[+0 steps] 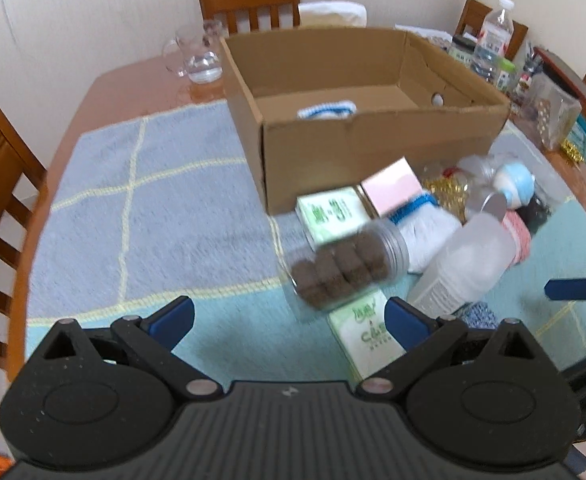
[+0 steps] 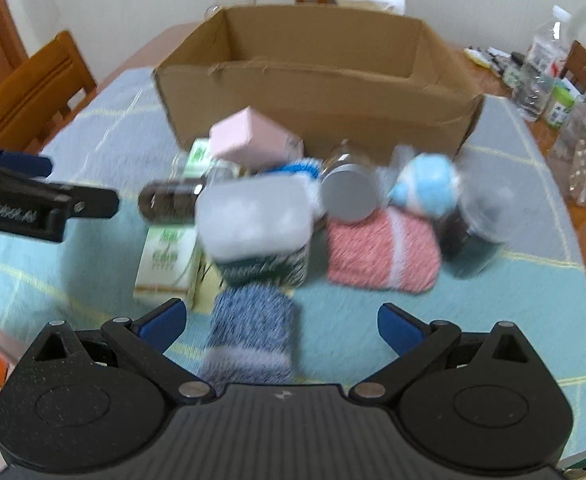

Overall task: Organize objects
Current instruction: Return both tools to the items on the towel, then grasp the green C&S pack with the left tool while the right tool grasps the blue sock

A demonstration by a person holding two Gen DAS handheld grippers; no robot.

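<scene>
Both grippers wide open, nothing held.

The left gripper (image 1: 289, 320) hangs above a clear cookie jar (image 1: 347, 266) lying on the bench; the right gripper (image 2: 281, 326) spreads over a blue knitted roll (image 2: 251, 336). The cardboard box (image 1: 357, 92) stands behind the clutter.

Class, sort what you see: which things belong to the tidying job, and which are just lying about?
Job:
cardboard box
cookie jar
pink box
red knitted cloth
blue knitted cloth

Lying about:
glass mugs
water bottle
chairs
</scene>
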